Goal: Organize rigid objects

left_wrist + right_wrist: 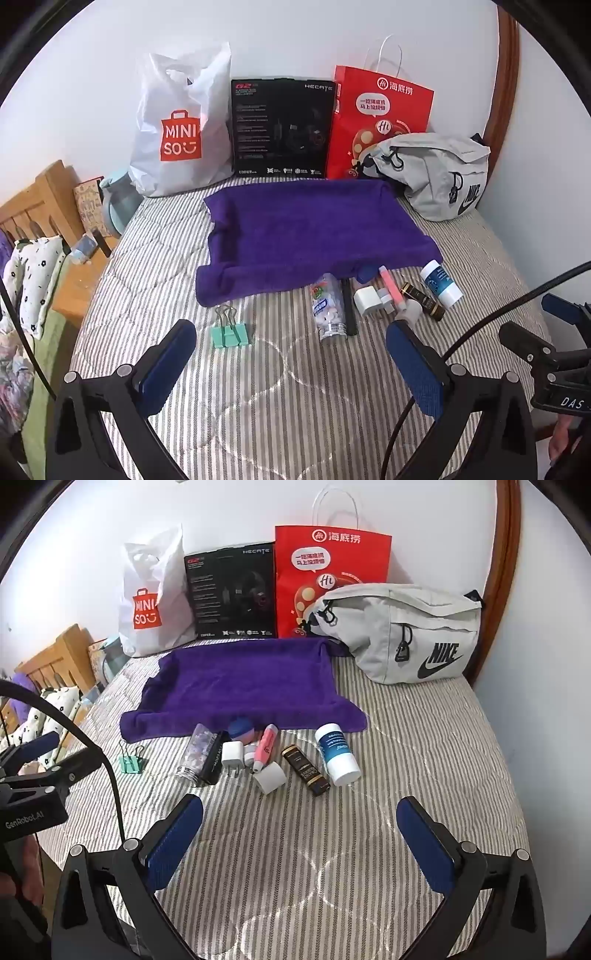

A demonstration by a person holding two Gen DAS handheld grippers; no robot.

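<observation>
Purple towel [243, 686] is edged at its near hem by small rigid items [273, 757], at twelve o'clock from the spread, empty right gripper [299, 834]; left gripper [291, 362] likewise spread.

Small items lay clustered on striped bedding below purple towel [240, 686]: clear bottle [195, 755], white charger [232, 756], pink tube [263, 747], dark tube [305, 770], white-blue bottle [337, 753]; green binder clips [130, 763] apart, left.

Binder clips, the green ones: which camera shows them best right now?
The left wrist view: the green binder clips lie near its left finger, whole, with wire handles clear. In the right wrist view they sit small at the left, beside a black cable.
</observation>
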